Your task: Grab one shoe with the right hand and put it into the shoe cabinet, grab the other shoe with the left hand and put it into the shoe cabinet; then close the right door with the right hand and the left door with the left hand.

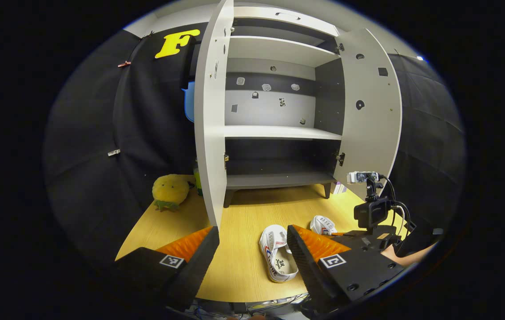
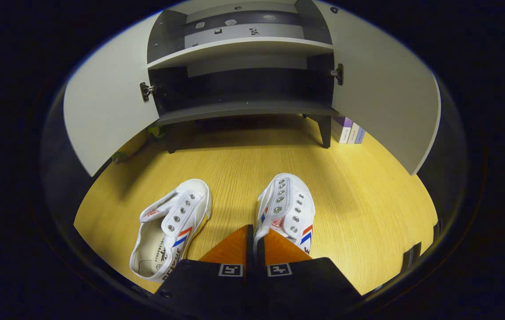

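Note:
Two white canvas shoes with red and blue stripes lie on the wooden floor in front of the open shoe cabinet (image 2: pixel 239 106). In the right gripper view my right gripper (image 2: pixel 255 238) is shut on the side rim of the right-hand shoe (image 2: pixel 290 206), which still rests on the floor. The other shoe (image 2: pixel 172 224) lies loose to its left. In the left gripper view my left gripper (image 1: pixel 252 242) hangs open above the floor, the loose shoe (image 1: pixel 277 255) just inside its right finger. Farther right, the right gripper (image 1: pixel 339 233) sits on the second shoe (image 1: pixel 322 224).
Both cabinet doors stand wide open, the left door (image 1: pixel 210 133) and the right door (image 1: pixel 370 111); the shelves (image 1: pixel 279 132) are bare. A yellow plush toy (image 1: pixel 170 191) sits left of the cabinet. A few books (image 2: pixel 345 129) stand behind the right door.

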Demonstrator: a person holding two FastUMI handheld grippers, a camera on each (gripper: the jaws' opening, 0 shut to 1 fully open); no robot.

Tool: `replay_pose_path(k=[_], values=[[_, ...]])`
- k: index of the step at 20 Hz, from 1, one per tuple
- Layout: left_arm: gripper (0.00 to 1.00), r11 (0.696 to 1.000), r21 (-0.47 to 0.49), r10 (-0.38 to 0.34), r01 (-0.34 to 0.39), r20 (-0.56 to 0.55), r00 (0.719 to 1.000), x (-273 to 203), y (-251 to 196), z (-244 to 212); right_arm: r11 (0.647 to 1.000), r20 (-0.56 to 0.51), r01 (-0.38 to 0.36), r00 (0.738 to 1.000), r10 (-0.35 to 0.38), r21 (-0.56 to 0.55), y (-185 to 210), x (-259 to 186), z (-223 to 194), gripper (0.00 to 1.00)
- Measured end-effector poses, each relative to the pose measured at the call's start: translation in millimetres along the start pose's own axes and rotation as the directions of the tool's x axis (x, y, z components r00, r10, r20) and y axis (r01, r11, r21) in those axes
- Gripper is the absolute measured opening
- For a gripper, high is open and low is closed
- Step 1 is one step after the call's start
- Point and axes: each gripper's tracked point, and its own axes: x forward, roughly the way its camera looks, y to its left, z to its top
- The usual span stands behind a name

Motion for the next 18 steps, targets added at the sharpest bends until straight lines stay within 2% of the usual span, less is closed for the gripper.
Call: replay_pose_path(k=[2,4,8,10,11,12,13,15,17,18], values=[[0.95,1.000,0.003,-0.002,0.002,-0.005,1.000,1,-1,-2,0.996,-0.010,0.012,1.000,-0.011,0.091,-3,0,-2,0.05],[0.95,1.000,0.013,0.002,-0.002,0.003,1.000,0,0,1,0.994,0.033,0.023,0.999,-0.026,0.104,-8,-7,9,0.05],[0.95,1.000,0.027,0.000,0.000,0.006,1.000,-1,1,-2,0.988,0.058,-0.003,0.998,-0.006,0.152,-10,-11,26,0.05],[0.95,1.000,0.019,-0.003,0.003,-0.007,1.000,0,1,-6,0.989,-0.016,0.011,1.000,-0.009,0.144,-4,-1,5,0.05],[0.95,1.000,0.015,-0.006,0.006,-0.010,1.000,0,0,-8,0.994,-0.032,0.044,0.999,-0.041,0.100,-5,1,-6,0.00],[0.95,1.000,0.015,-0.008,0.008,-0.008,1.000,-1,-1,-7,0.995,-0.033,0.084,0.996,-0.083,0.045,-8,5,-12,0.05],[0.95,1.000,0.020,-0.007,0.007,-0.004,1.000,-2,0,-6,0.993,-0.037,0.116,0.993,-0.116,0.005,-10,7,-15,0.05],[0.95,0.999,0.036,-0.002,0.002,0.005,1.000,-4,2,-4,0.989,-0.097,0.147,0.985,-0.146,0.000,-8,15,-32,0.05],[0.95,0.999,0.040,-0.002,0.002,0.000,1.000,-5,3,-7,0.985,-0.100,0.168,0.982,-0.163,0.039,-8,22,-30,0.08],[0.95,0.999,0.038,0.000,0.000,-0.004,1.000,-6,4,-9,0.977,-0.108,0.212,0.972,-0.208,0.035,-17,26,-34,0.09]])
